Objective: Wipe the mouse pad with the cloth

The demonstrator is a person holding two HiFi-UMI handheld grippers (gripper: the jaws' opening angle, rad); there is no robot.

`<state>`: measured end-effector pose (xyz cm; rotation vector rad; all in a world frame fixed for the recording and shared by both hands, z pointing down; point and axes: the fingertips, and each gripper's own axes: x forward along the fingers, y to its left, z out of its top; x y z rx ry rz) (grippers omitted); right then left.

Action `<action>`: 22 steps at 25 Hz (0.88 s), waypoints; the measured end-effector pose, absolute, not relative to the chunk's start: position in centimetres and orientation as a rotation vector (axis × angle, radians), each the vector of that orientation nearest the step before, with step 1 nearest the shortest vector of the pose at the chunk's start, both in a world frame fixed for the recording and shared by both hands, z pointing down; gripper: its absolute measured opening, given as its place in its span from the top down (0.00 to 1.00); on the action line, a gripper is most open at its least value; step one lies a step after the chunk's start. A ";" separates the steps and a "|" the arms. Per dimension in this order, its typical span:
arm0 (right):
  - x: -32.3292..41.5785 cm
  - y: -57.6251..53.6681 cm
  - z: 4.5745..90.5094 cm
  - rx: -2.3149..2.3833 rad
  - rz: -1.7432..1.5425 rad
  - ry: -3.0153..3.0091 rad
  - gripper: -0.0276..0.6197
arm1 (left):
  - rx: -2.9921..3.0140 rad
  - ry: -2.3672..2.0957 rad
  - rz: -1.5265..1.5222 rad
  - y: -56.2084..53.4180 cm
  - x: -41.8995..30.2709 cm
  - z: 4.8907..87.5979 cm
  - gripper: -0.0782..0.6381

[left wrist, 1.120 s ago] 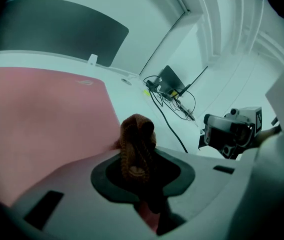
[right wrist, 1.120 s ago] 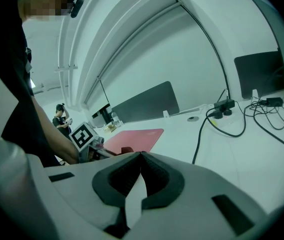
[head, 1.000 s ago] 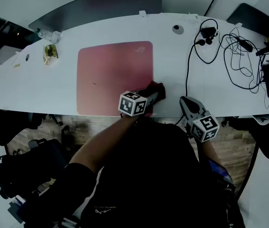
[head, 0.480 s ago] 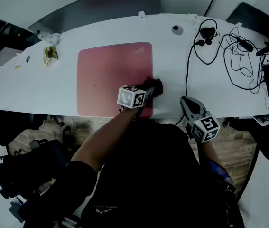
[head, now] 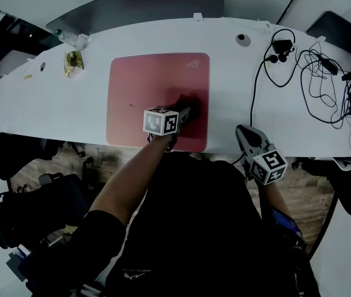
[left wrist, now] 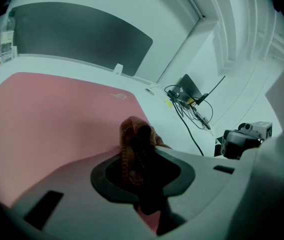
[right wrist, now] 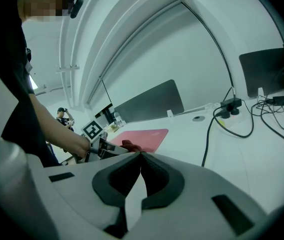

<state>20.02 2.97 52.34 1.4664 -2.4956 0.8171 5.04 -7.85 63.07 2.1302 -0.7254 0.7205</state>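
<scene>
White counter [head: 51, 110] runs left to right across the head view, with a dark panel [head: 144, 5] standing along its far edge. Person's dark sleeve and arm [head: 125, 190] reach in from the near side.

Red mouse pad [head: 144, 85] lies flat on the counter, left of centre, its near edge close to the counter's near edge. It also shows in the left gripper view [left wrist: 46, 114] and, far off, in the right gripper view [right wrist: 144, 136].

Left gripper [head: 184, 111] is over the right part of the pad, pointing to the far right. Its fingers [left wrist: 182, 171] are clamped on the cloth [left wrist: 134, 144], a bunched brown-red wad sticking out past the tips. The cloth [head: 191, 102] sits on the pad near its right edge and looks pressed to the surface, though actual contact is hard to confirm.

Right gripper [head: 244, 133] is at the counter's near edge, right of the pad and well apart from the cloth. Its fingers [right wrist: 157, 176] are together at the tips with nothing between them.

Black cables [head: 305, 85] are tangled on the far right of the counter. One cable [head: 254, 98] runs from them toward the near edge. A round hole [head: 243, 39] sits far, right of the pad. A small yellowish item [head: 73, 64] lies far left, and a clear bottle-like thing [head: 70, 39] is just beyond it.
</scene>
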 end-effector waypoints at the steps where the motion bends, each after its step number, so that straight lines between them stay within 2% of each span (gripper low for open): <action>1: 19.8 2.9 52.4 1.464 0.819 -2.494 0.92 | 2.126 -0.736 0.716 -8.1 4.3 63.1 0.77; 22: 11.4 -1.3 51.6 1.387 0.770 -2.517 0.92 | 2.054 -0.934 0.657 -12.0 -9.4 61.3 0.77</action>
